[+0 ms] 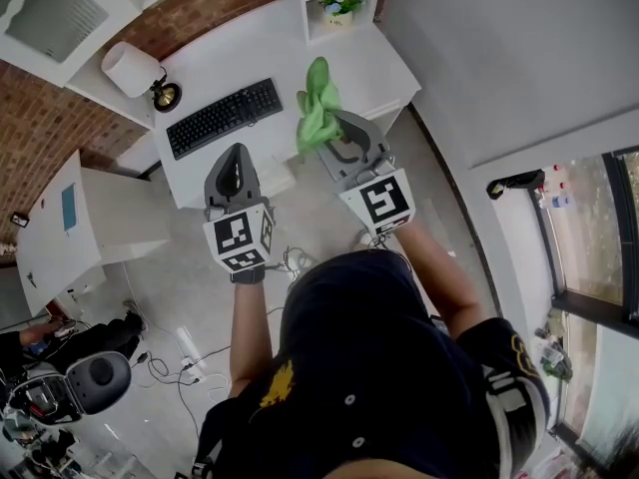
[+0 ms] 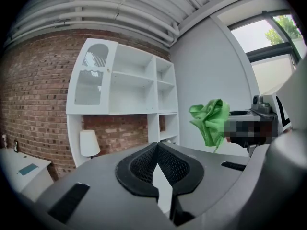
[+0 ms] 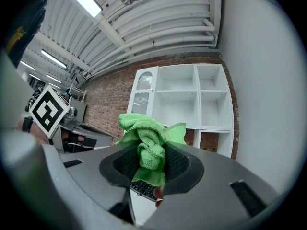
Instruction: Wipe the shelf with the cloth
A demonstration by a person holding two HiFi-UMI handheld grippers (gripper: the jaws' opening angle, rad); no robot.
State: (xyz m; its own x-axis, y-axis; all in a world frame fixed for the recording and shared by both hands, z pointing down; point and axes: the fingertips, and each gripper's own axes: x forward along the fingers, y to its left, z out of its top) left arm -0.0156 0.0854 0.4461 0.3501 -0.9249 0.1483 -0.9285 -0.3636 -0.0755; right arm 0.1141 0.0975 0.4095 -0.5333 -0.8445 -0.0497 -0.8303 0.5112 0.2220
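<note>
A green cloth (image 1: 318,103) hangs bunched in the jaws of my right gripper (image 1: 324,133), held up over the right part of the white desk (image 1: 250,58). In the right gripper view the cloth (image 3: 149,150) fills the gap between the jaws and the white shelf unit (image 3: 192,99) stands ahead against a brick wall. My left gripper (image 1: 233,153) is to the left, over the desk's front edge, shut with nothing in it. The left gripper view shows its jaw tips (image 2: 156,147) meeting, the shelf unit (image 2: 129,90) ahead and the cloth (image 2: 211,121) at the right.
A black keyboard (image 1: 224,116) and a white lamp (image 1: 130,68) sit on the desk. A small potted plant (image 1: 339,8) stands in a lower shelf compartment. A white side cabinet (image 1: 80,228) is at the left, and cables (image 1: 180,357) lie on the floor.
</note>
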